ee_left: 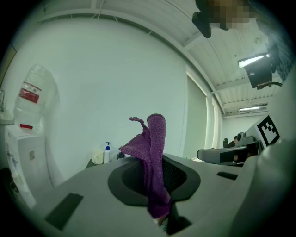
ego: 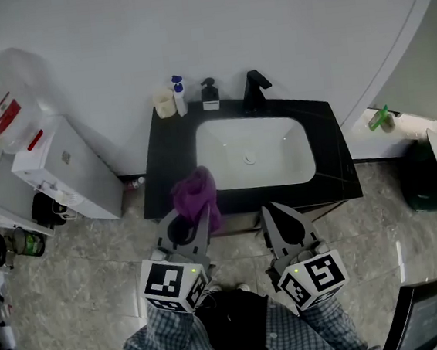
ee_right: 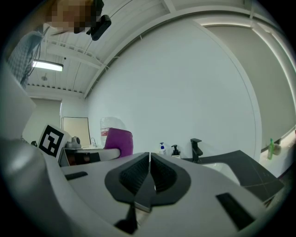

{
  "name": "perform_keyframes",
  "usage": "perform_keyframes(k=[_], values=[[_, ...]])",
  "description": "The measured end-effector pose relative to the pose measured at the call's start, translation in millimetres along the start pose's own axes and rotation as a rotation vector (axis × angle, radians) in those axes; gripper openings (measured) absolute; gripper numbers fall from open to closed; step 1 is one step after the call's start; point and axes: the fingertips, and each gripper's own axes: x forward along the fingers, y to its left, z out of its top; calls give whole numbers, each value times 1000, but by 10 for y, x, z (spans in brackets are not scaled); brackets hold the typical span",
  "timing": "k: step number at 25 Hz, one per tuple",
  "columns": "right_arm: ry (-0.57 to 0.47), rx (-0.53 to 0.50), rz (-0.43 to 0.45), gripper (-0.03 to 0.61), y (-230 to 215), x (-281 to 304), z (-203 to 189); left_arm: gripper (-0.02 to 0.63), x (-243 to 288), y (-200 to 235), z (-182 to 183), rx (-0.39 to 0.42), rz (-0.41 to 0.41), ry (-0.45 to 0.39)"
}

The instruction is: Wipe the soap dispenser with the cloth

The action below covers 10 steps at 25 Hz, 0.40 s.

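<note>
Left gripper [ego: 194, 218] [ee_left: 156, 178]: held low in front of the vanity, jaws closed on a purple cloth [ego: 197, 197] [ee_left: 154, 141], which is pinched at its lower end and stands up above the jaw tips in a bunched fold. Right gripper [ego: 275, 209] [ee_right: 149, 161]: level with the left one and just beside it, jaws brought fully together with nothing between the pads; the cloth shows to its left in the right gripper view [ee_right: 118, 141]. Soap dispenser [ego: 210, 93] [ee_right: 175, 150]: black pump top, upright at the back edge of the black countertop [ego: 171, 156], against the wall, well apart from both grippers and untouched. White bottle with a blue pump [ego: 180, 95] [ee_right: 162, 148]: upright just left of the dispenser. Pale cup [ego: 164, 103]: just beside that bottle, at the counter's back left corner. Black faucet [ego: 255, 90] [ee_right: 196, 149]: right of the dispenser, behind the white sink basin [ego: 214, 149]. Water cooler [ego: 62, 167] with an inverted bottle [ego: 4, 96]: standing left of the vanity. Green bottle [ego: 379, 118]: on a white ledge to the right.
</note>
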Motion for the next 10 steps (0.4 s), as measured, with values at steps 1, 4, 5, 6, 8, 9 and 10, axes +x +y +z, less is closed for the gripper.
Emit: perform_keyframes(k=[1, 4, 5, 6, 8, 9, 10], values=[[0, 0, -1, 25, -2, 1, 2, 63, 4, 1, -2, 0, -1, 2], [2, -1, -8, 25, -26, -18, -10, 63, 20, -11, -20, 0, -5, 6], [2, -1, -10, 25, -33, -23, -13, 63, 23, -15, -23, 0, -6, 6], [2, 0, -12, 25, -37, -27, -14, 63, 23, -17, -24, 0, -7, 7], [0, 3, -14, 25, -40, -32, -13, 63, 20, -21, -28, 0, -8, 9], [-2, 5, -15, 25, -42, -34, -11, 63, 21, -23, -30, -1, -10, 10], [-3, 6, -16, 25, -44, -37, -8, 63, 22, -26, -32, -1, -11, 11]])
